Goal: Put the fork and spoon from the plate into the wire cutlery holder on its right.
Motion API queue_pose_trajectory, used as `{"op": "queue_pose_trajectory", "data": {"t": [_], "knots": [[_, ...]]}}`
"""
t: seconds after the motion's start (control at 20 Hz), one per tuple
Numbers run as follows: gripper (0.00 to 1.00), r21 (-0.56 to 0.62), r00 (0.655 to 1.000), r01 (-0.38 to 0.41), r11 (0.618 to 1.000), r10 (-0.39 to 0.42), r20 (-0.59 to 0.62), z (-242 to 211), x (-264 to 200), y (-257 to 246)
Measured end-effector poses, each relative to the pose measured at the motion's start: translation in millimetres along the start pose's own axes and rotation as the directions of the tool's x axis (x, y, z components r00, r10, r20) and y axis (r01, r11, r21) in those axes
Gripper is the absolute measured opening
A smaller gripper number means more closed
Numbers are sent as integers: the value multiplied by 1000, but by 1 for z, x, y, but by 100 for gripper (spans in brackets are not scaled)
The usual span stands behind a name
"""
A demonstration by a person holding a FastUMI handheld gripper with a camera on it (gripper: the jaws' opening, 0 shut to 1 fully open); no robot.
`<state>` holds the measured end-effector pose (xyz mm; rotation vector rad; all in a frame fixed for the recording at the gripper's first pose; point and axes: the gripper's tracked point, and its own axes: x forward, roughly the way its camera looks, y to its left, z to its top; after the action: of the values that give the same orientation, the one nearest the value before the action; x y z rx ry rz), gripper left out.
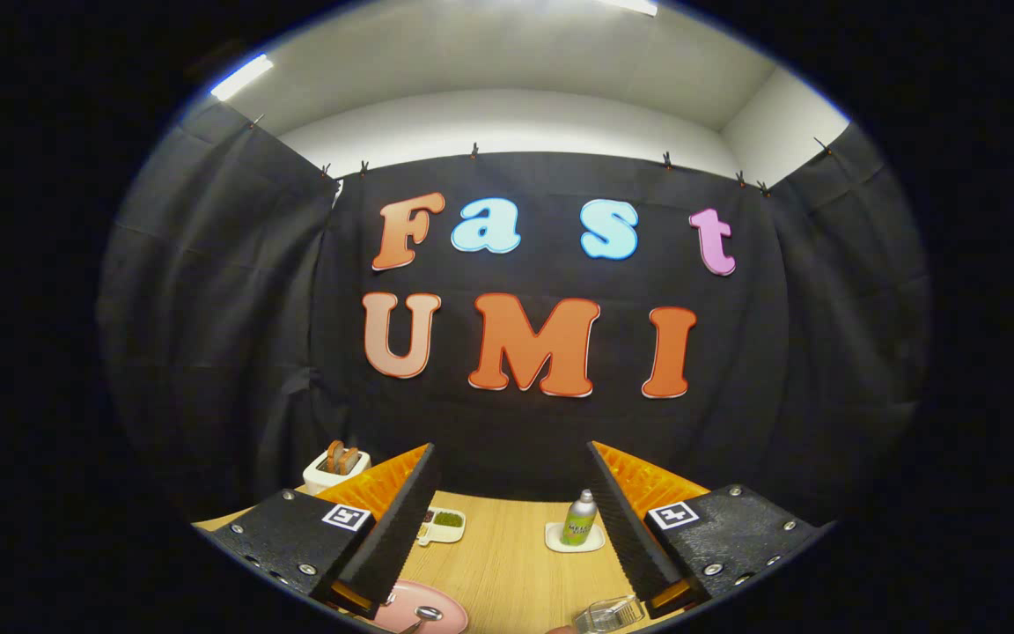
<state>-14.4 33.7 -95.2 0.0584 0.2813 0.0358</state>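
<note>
Over a pale wooden desk (507, 563), against the booth's black cloth wall, tongs (511, 519) held level and spread wide, fingers well apart, nothing between them, clasping nothing. Far left, beyond the left finger (401, 519), a white toaster (335, 467) with two brown slices standing up in it, near the back edge of the desk. Just inside the left finger, farther back on the desk, a small white divided dish (443, 525) with something green in one compartment and something dark in another. Close in, under the tip of the left finger, a pink plate (450, 608), partly hidden by that finger, with a metal spoon (423, 616) lying on it, bowl toward the middle of the plate; fork not made out, perhaps covered by the finger. Between the fingers, toward the right one and farther back, a small silver bottle with a green label (579, 519) standing upright on a white coaster (574, 539). Close in below the right finger (630, 519), a wire cutlery holder (610, 614), seen from above, well apart from the plate with bare wood between them; cannot tell whether anything sits in it. Above the cloth, a white ceiling with strip lights.
</note>
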Motion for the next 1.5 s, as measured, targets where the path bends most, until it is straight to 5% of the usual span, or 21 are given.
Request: {"op": "queue_pose_trajectory", "data": {"t": [0.5,1.15,1.5], "knots": [[98,73,938,-54,996,76,-337,-130,6,49],[96,97,672,-85,992,129,-729,-299,-36,107],[81,83,512,-79,993,112,-852,-360,-62,121]]}}
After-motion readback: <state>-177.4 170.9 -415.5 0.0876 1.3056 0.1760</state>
